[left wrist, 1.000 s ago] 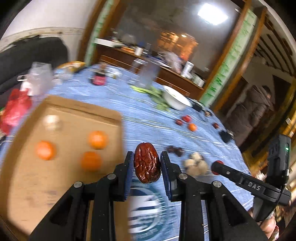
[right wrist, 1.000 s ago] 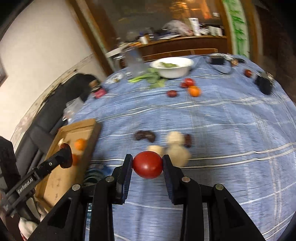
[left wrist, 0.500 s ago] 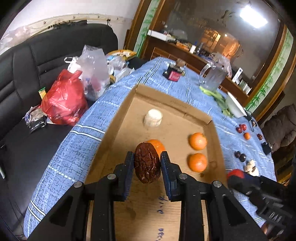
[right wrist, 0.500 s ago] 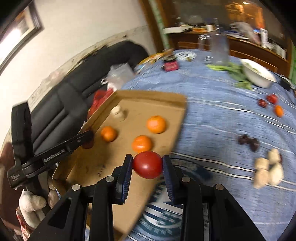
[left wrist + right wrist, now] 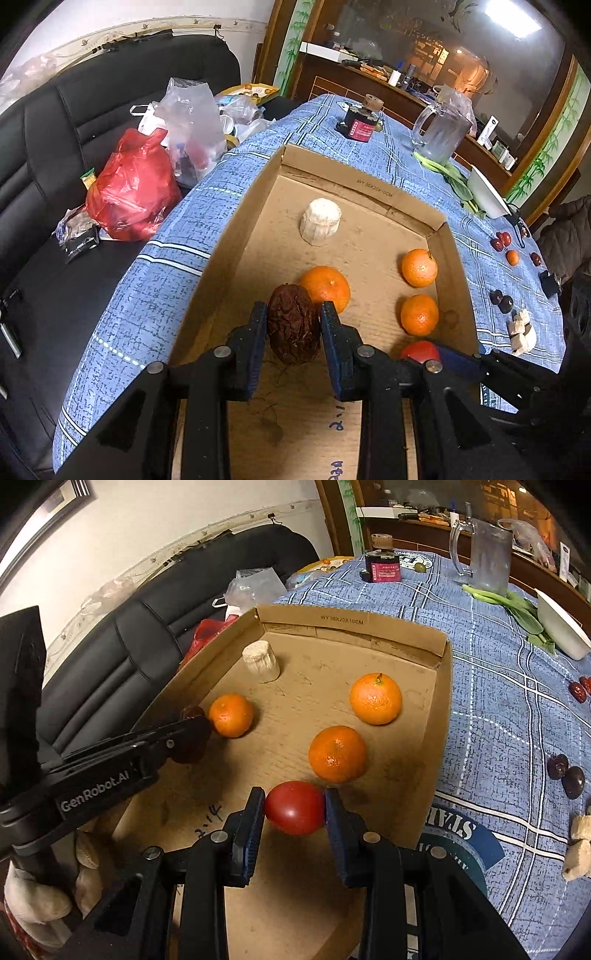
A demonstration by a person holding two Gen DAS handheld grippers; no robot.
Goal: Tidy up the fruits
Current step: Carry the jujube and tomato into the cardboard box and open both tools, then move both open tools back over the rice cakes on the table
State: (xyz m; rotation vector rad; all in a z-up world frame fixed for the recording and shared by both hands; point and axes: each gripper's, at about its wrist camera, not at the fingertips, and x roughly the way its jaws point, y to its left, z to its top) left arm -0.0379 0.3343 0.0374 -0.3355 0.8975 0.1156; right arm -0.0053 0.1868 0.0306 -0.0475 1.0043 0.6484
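Blue plaid cloth covers the table [image 5: 177,236], with a black sofa [image 5: 55,147] along its left edge holding 1 red plastic bag [image 5: 129,192] and a heap of clear bags [image 5: 192,118]. On the cloth sits 1 shallow cardboard box [image 5: 236,236], its walls low and its floor scuffed. Inside it lie 1 pale cylindrical chunk [image 5: 320,221] toward the far wall and 3 oranges: 1 near the left gripper's tip [image 5: 325,288], 1 by the right wall [image 5: 419,267] and 1 closer to the camera [image 5: 419,314]. The left gripper [image 5: 293,325] is clenched on 1 dried date [image 5: 293,328], dark brown, oval and deeply wrinkled, held over the box floor just in front of the nearest orange. The right gripper [image 5: 295,808] is clamped on 1 tomato [image 5: 294,806], smooth, glossy and evenly red, also held over the box floor, just before the closest orange. Whether either fruit touches the cardboard cannot be told. Beyond the box stand 1 dark jar with a red label [image 5: 360,123] and 1 clear glass pitcher [image 5: 441,133], then leafy greens [image 5: 517,607] and 1 white bowl [image 5: 561,629]. On the cloth to the right of the box lie 2 dark dates [image 5: 565,773] side by side and 2 pale chunks [image 5: 578,843], with a few small red fruits [image 5: 500,240] farther off.
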